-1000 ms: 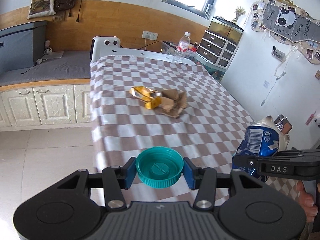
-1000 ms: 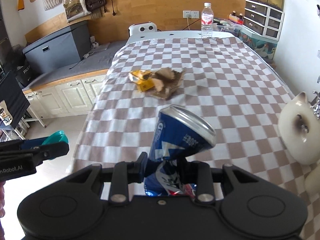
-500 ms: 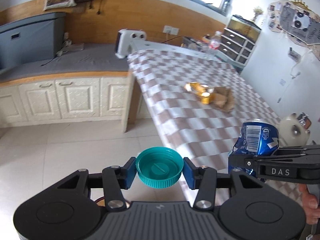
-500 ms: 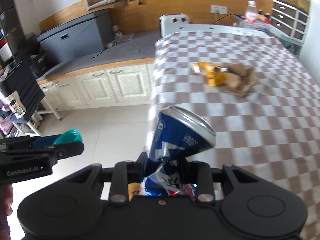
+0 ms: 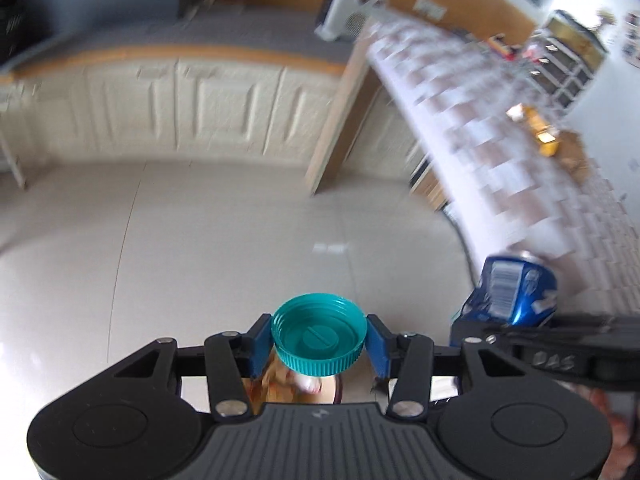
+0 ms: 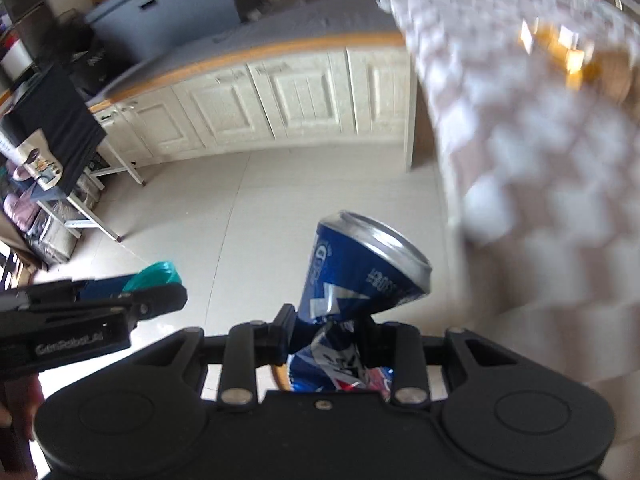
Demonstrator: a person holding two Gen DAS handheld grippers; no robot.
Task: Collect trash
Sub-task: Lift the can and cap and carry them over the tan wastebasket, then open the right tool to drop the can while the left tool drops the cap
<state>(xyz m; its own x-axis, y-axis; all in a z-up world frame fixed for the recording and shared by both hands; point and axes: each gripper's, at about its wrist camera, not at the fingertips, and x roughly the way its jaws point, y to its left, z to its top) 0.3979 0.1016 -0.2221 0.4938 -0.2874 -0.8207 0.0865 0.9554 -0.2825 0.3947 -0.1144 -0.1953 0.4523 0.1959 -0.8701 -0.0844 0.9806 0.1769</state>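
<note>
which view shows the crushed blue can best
The right wrist view: the crushed blue can fills the centre, pinched at its crumpled waist in the right gripper, silver rim showing. The left wrist view catches only its barcode side at the right edge, partly behind the gripper.

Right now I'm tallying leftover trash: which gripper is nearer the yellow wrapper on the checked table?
Right. The right gripper, shut on the crushed can, is on the table's side; the left gripper, holding the teal lid, is farther from the yellow wrapper.
</note>
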